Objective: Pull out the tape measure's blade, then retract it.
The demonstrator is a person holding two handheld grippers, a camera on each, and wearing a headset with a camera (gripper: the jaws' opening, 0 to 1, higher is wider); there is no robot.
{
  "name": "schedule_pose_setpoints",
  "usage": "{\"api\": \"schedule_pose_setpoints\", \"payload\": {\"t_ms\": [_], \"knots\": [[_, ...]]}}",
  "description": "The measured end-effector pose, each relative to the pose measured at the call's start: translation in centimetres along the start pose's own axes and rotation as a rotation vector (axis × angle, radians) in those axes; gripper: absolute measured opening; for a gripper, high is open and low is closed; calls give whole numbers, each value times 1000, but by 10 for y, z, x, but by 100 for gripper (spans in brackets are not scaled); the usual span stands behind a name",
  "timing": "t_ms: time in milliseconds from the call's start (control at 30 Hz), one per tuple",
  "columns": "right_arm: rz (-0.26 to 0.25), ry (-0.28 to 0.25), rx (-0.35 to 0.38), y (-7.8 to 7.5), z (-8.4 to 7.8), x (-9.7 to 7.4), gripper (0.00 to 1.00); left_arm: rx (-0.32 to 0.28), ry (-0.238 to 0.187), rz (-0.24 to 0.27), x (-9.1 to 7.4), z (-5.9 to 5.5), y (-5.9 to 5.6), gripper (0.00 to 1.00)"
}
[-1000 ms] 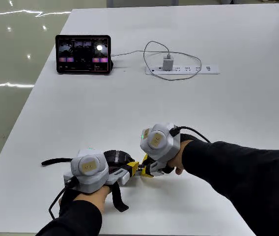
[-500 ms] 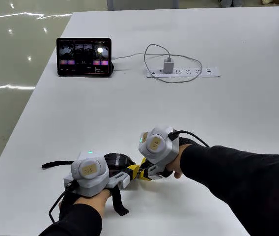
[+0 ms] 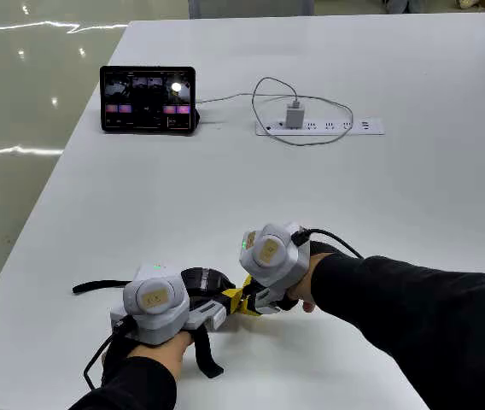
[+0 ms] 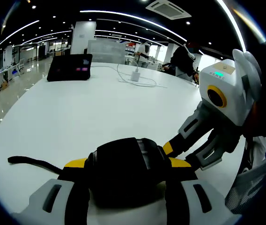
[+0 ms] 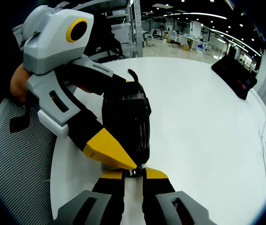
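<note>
The black tape measure (image 5: 126, 122) looks glossy plastic; the white table (image 3: 225, 188) smooth, matt.

My right gripper (image 5: 134, 172) now sits slightly further left, nearer my left gripper (image 4: 126, 164); the gap to the tape measure (image 5: 126, 119) is narrower.

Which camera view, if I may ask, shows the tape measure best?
The right gripper view: the tape measure shows side-on, held by the left gripper. The left gripper view shows its black back; the head view, just a sliver beyond that gripper.
</note>
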State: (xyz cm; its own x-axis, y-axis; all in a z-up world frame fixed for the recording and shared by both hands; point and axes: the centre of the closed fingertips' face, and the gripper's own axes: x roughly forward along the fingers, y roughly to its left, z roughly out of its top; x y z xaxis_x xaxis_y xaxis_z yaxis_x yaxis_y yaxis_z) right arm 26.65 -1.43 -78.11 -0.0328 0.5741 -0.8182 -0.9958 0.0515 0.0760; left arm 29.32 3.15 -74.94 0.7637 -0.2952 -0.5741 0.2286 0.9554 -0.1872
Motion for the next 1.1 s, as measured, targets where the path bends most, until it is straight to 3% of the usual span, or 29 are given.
{"api": "schedule_pose_setpoints", "payload": {"t_ms": [367,700,967,1100], "knots": [[-13,-2,17,1,2,1,11,1,1,0,0,0,0,61],[-59,6,-41,2,2,0,12,39,33,-18,-1,0,-2,62],[-72,-23,-4,-1,0,-14,13,101,37,-65,-8,5,-2,59],[-96,-40,19,-4,-2,-24,16,175,62,-145,-11,1,-13,69]]}}
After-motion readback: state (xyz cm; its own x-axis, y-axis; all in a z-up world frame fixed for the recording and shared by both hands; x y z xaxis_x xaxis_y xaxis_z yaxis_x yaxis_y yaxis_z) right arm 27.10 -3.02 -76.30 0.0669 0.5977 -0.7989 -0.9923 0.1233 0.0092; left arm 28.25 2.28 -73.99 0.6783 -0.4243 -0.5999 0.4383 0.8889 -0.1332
